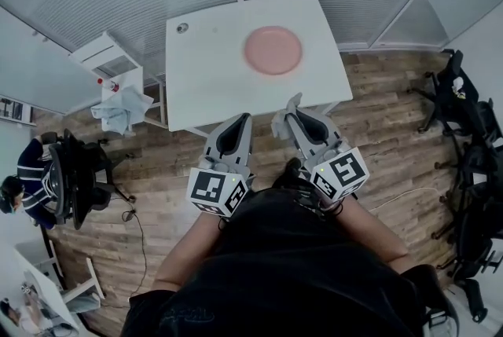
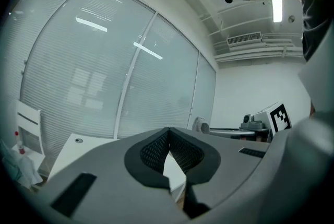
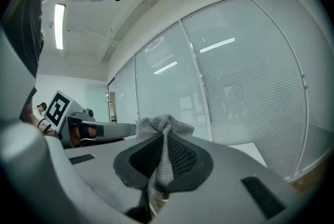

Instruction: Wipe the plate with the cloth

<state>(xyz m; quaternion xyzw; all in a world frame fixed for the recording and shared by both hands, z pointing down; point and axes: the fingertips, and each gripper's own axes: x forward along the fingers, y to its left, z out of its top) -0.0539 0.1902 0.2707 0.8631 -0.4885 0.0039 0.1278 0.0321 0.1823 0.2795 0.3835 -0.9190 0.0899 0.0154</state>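
Note:
A pink plate [image 1: 273, 50] lies on the white table [image 1: 212, 84], toward its far right part. Both grippers hang over the wooden floor just short of the table's near edge. My right gripper [image 1: 292, 114] is shut on a grey woven cloth [image 3: 163, 137]; the cloth bunches out past the jaw tips [image 1: 284, 120]. My left gripper [image 1: 240, 122] is shut with nothing between its jaws, and its tips meet in the left gripper view [image 2: 168, 132]. The plate does not show in either gripper view.
A small round metal fitting [image 1: 182, 27] sits in the table's far left corner. Glass walls with blinds stand behind the table. Left of it are a white stand [image 1: 106, 54] and a pale cloth [image 1: 120, 109]. A person [image 1: 23, 174] sits at far left; dark chairs [image 1: 468, 131] line the right.

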